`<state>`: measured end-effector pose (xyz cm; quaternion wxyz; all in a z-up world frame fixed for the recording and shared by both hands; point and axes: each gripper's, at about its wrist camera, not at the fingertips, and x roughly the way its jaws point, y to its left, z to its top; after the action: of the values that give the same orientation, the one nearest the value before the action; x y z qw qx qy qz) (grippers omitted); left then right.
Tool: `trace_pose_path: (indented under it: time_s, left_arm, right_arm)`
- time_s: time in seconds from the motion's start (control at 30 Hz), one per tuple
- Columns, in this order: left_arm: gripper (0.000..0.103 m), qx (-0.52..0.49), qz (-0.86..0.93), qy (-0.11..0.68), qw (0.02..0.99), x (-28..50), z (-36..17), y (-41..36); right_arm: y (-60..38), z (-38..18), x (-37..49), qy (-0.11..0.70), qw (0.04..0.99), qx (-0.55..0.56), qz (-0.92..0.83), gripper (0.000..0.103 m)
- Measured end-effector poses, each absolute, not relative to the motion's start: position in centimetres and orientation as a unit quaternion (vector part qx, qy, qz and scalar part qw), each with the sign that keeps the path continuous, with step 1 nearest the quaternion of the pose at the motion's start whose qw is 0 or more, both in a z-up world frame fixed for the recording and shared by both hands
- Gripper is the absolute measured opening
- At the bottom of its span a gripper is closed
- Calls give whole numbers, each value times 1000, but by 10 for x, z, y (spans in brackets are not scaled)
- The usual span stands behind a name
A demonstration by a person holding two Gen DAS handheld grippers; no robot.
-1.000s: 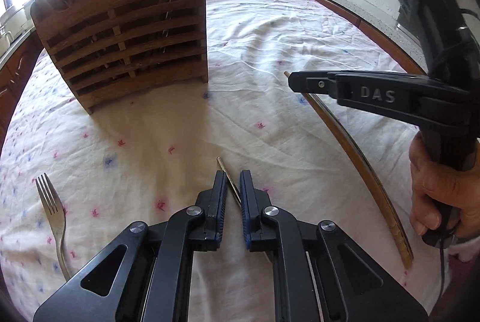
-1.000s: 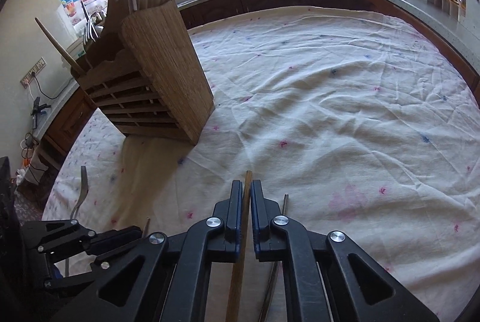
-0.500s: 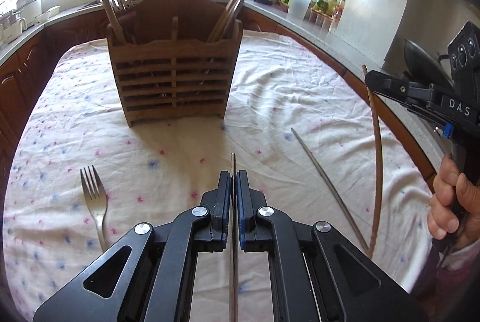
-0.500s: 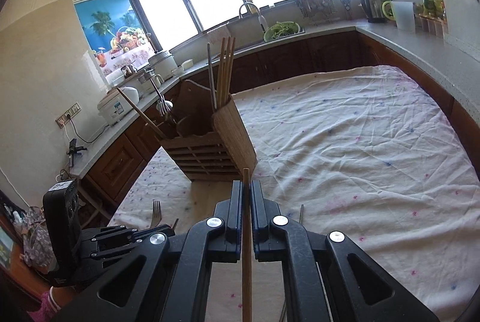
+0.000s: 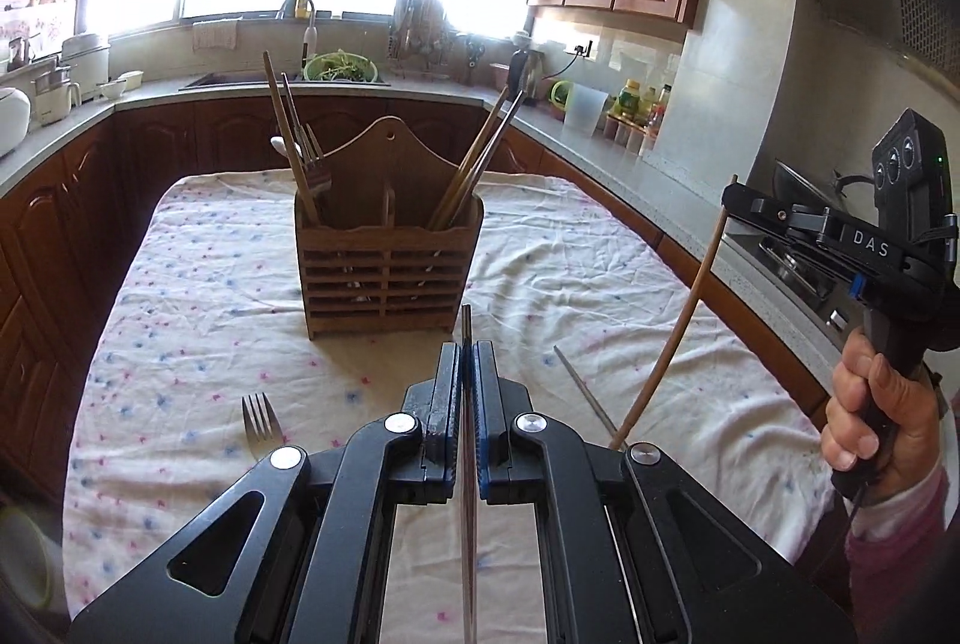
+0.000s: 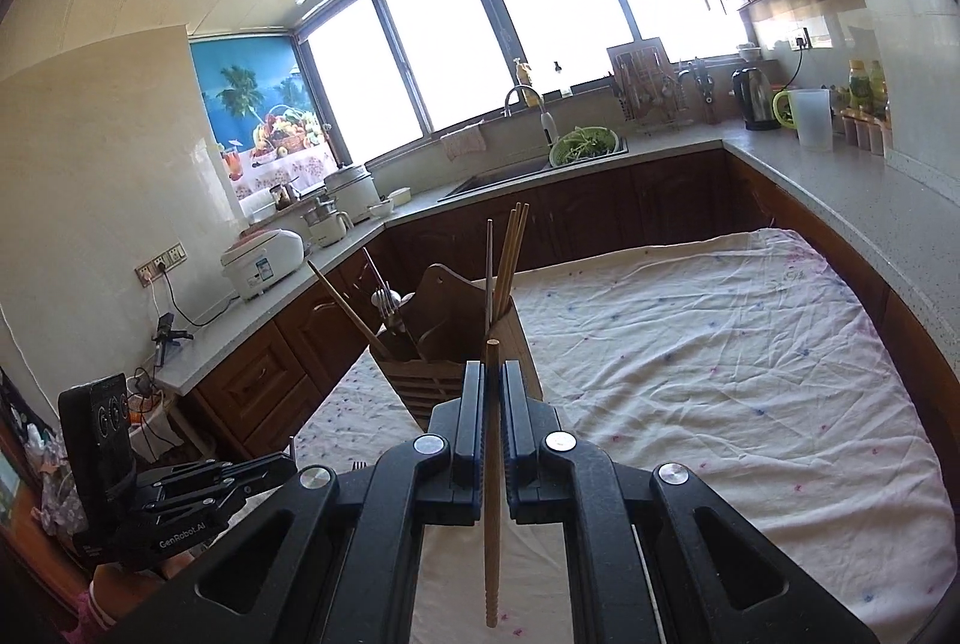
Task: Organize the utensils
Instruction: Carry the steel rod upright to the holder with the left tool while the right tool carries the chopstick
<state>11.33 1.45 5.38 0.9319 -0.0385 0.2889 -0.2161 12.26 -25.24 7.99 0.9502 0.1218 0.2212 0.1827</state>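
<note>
Pinching a thin metal chopstick (image 5: 467,440), the left gripper (image 5: 467,374) is pressed together on it, and the right gripper (image 6: 492,404) is likewise clamped on a wooden chopstick (image 6: 492,488), both clear of the tablecloth (image 5: 198,284) and not yet in the wooden holder (image 5: 387,272), which already carries several utensils. Only the left view shows what remains down: a fork (image 5: 259,422) and another metal chopstick (image 5: 585,392); the right view alone shows the wooden stick's ridged lower end hanging free.

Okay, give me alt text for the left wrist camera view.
The left gripper pinches a metal chopstick above a cloth-covered table, facing a wooden utensil holder. A fork lies on the cloth; the right gripper holds a wooden chopstick.
</note>
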Motion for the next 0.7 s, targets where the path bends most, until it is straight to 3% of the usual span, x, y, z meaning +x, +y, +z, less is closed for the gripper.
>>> trace_pose_path:
  time_s: [0.7]
  left_arm:
    - [0, -62, -205, 244, 946, 106, 79, 36]
  right_arm:
    - [-245, 99, 120, 192, 955, 119, 194, 5]
